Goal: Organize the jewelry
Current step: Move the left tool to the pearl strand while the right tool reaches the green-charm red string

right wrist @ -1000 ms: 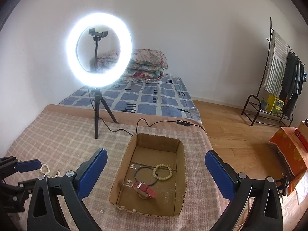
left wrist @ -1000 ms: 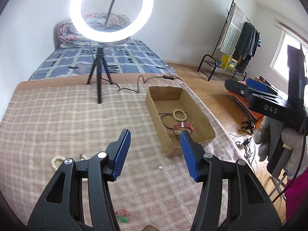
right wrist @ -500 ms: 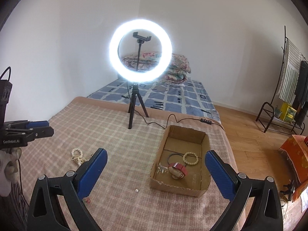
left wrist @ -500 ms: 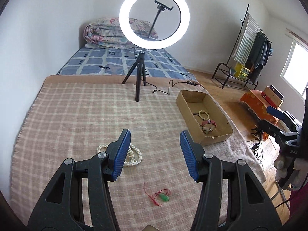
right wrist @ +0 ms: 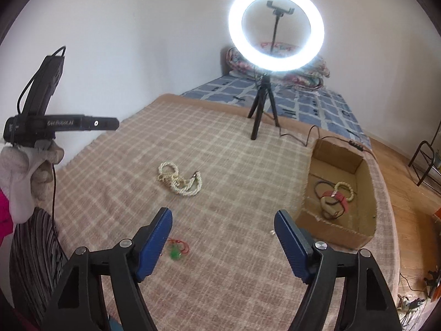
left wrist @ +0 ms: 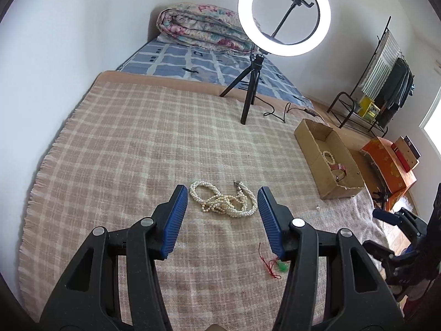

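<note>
my right gripper (right wrist: 223, 240) is empty, jaws closing over bare blanket beside the green pendant on red cord (right wrist: 176, 252). my left gripper (left wrist: 222, 215) hangs half-spread and empty, with the pearl necklace (left wrist: 224, 200) just beyond its tips. further off, the cardboard box (right wrist: 333, 229) already holds a bead bracelet (right wrist: 344, 189) and red strap. necklace, pendant and a loose bead are left.
</note>
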